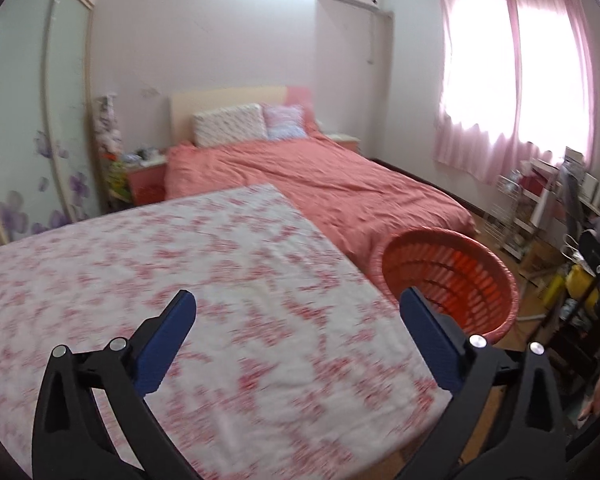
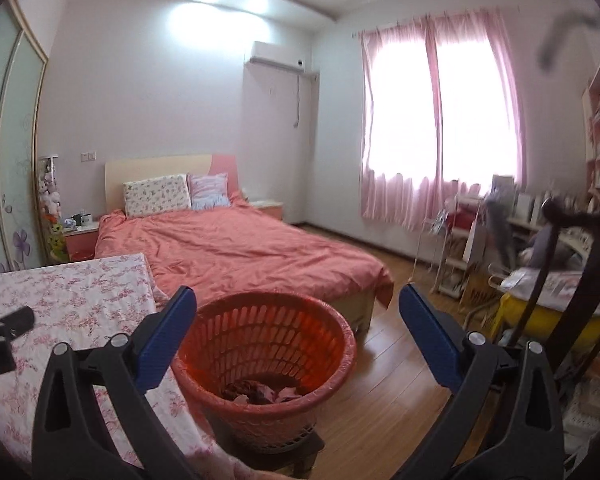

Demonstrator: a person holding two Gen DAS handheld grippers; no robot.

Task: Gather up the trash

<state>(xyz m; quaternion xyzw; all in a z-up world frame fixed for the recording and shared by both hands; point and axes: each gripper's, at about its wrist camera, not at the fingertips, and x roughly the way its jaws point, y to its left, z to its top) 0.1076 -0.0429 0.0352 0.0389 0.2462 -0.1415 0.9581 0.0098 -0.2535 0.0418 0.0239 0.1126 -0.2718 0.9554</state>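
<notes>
Both your wrist cameras face the bed across the room.

Your left view sits low and close over the floral-clothed table; your right looks from beside it, down into the nearby orange basket. Both share bed, basket and curtained window.

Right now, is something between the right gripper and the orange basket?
Nothing visible. The right gripper is open and empty, and the orange basket sits directly ahead beside the floral table, its mouth unobstructed, with some scraps at its bottom.

Left gripper and right gripper, black plastic frames, blue-padded fingers, silver pivot screws
</notes>
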